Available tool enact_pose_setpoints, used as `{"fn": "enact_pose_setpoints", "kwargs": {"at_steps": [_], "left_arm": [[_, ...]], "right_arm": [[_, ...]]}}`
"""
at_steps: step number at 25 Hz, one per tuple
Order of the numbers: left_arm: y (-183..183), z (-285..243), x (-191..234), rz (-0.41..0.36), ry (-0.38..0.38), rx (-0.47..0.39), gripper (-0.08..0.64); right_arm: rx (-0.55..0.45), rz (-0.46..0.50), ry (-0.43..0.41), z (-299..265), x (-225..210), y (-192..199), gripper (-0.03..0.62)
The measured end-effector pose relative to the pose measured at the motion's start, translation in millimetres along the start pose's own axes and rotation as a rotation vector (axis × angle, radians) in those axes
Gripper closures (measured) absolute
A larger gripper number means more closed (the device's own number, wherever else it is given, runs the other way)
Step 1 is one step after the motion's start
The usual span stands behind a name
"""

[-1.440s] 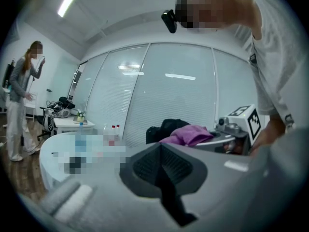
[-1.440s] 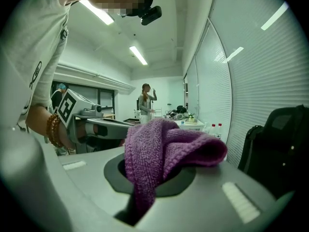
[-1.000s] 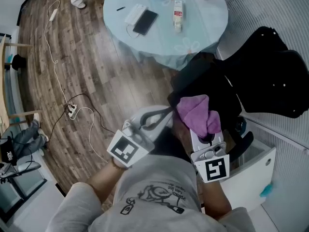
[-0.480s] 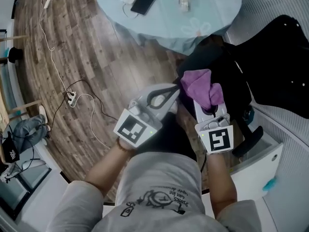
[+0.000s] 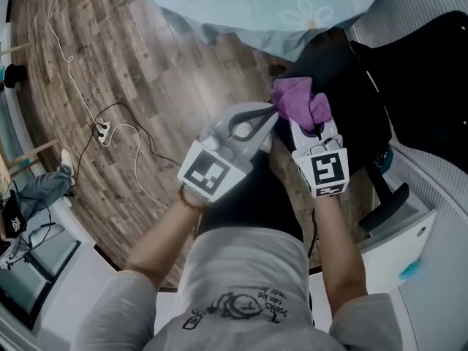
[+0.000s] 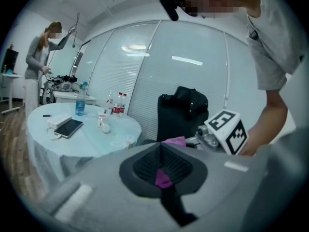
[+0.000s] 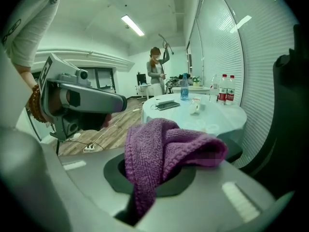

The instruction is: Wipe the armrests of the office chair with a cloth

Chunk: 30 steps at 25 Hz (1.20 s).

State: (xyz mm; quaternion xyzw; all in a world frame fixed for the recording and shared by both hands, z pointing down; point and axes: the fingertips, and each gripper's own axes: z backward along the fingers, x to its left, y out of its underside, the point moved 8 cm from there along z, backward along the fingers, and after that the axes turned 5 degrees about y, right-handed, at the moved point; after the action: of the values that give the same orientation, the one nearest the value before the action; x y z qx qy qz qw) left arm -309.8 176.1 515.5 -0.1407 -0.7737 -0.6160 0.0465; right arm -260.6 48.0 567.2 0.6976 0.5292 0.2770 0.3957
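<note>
Over the office chair (image 5: 351,79), your right gripper (image 5: 306,125) clamps the cloth (image 5: 296,99), and your left gripper (image 5: 269,114) pinches its corner. Pulling them apart may tear it loose.

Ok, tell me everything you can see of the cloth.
The cloth is purple, with a ribbed knit look, soft and bunched into folds. The right gripper is shut on it, and the bulk flops over the jaws. The left gripper pinches a small bit at its side. It is held over the black chair; whether it touches the chair I cannot tell.
</note>
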Motion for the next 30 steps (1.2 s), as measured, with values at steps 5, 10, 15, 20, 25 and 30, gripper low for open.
{"fn": "enact_pose_setpoints", "kwargs": {"at_steps": [5, 10, 15, 20, 25, 30], "left_arm": [[12.5, -3.2, 0.5, -0.003, 0.006, 0.010, 0.558], [15.4, -1.5, -0.1, 0.015, -0.002, 0.006, 0.558], [14.7, -4.0, -1.1, 0.023, 0.002, 0.007, 0.558], [12.3, -8.8, -3.9, 0.017, 0.006, 0.009, 0.558], [12.7, -10.4, -6.6, 0.043, 0.006, 0.005, 0.558], [12.1, -11.6, -10.7, 0.044, 0.008, 0.005, 0.558]], "right_arm": [[0.053, 0.018, -0.011, -18.3, -1.7, 22.9, 0.563], [0.047, 0.058, -0.022, -19.4, -3.0, 22.0, 0.564], [0.050, 0.117, -0.024, -22.3, -15.9, 20.7, 0.563], [0.057, 0.144, 0.016, -25.3, -51.0, 19.2, 0.563], [0.076, 0.168, 0.059, -33.6, -97.0, 16.1, 0.563], [0.066, 0.159, 0.094, -41.2, -141.3, 13.5, 0.563]]}}
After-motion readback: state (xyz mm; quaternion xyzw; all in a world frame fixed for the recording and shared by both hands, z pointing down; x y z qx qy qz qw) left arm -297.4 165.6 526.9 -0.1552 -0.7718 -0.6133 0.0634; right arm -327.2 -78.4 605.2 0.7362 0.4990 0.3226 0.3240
